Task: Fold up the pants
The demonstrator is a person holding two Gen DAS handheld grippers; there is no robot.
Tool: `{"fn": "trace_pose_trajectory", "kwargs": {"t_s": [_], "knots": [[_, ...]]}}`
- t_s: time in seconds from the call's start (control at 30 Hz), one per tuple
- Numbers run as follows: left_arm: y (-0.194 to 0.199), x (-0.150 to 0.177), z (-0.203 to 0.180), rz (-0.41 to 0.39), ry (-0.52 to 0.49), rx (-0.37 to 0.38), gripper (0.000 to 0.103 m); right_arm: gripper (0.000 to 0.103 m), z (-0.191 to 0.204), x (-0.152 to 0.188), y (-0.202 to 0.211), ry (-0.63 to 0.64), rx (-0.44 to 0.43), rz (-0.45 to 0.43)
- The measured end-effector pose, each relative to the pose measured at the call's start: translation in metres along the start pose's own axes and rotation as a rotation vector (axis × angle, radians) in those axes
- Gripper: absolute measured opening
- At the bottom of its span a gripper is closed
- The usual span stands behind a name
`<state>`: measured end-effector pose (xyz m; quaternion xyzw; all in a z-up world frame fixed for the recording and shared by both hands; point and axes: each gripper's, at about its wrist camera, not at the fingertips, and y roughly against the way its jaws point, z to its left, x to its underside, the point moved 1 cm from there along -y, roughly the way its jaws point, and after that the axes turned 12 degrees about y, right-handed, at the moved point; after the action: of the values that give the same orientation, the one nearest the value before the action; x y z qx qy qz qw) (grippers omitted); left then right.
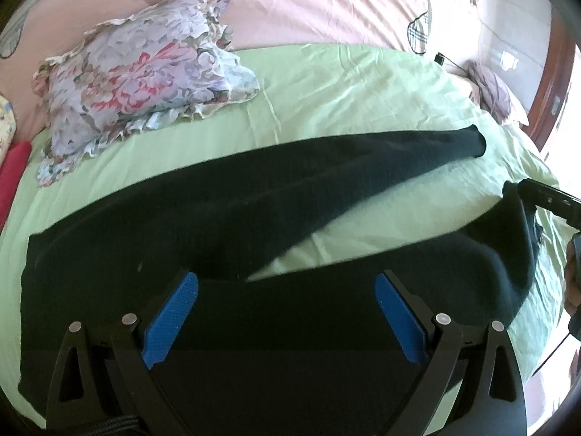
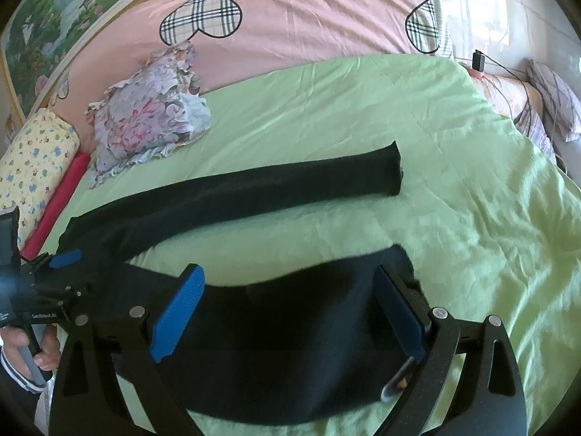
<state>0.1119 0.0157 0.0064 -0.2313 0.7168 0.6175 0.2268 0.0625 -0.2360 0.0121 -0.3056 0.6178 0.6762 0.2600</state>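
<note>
Black pants (image 1: pixel 218 210) lie spread on a light green sheet (image 1: pixel 363 91), legs splayed in a V. The far leg runs to its cuff (image 2: pixel 392 170); the near leg (image 2: pixel 308 319) ends under my right gripper. My left gripper (image 1: pixel 287 290) hovers open over the upper part of the pants, with only fabric below its blue pads (image 1: pixel 174 312). Over the near leg's cuff end, my right gripper (image 2: pixel 288 290) is open too. In the right wrist view the left gripper (image 2: pixel 54 269) shows at the left edge, held by a hand (image 2: pixel 21 348). The right gripper (image 1: pixel 544 200) shows at the right edge of the left wrist view.
A floral ruffled pillow (image 2: pixel 149 116) rests at the back left of the green sheet. Behind it lies a pink quilt (image 2: pixel 308 18) with plaid hearts. A yellow patterned pillow (image 2: pixel 32 167) and a red roll (image 2: pixel 58 203) sit at the left. A charger with cable (image 2: pixel 477 60) lies far right.
</note>
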Motion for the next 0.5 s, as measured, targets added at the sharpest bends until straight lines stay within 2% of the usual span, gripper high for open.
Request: {"fn": "trace_pose_trajectory", "kwargs": {"t_s": [0.37, 0.5], "knots": [[-0.037, -0.055, 0.0, 0.005, -0.09, 0.025, 0.098, 0.094, -0.038, -0.038, -0.03, 0.004, 0.037, 0.039], [-0.059, -0.079, -0.001, 0.041, -0.145, 0.067, 0.098, 0.094, -0.063, -0.054, -0.045, -0.029, 0.034, 0.052]]}}
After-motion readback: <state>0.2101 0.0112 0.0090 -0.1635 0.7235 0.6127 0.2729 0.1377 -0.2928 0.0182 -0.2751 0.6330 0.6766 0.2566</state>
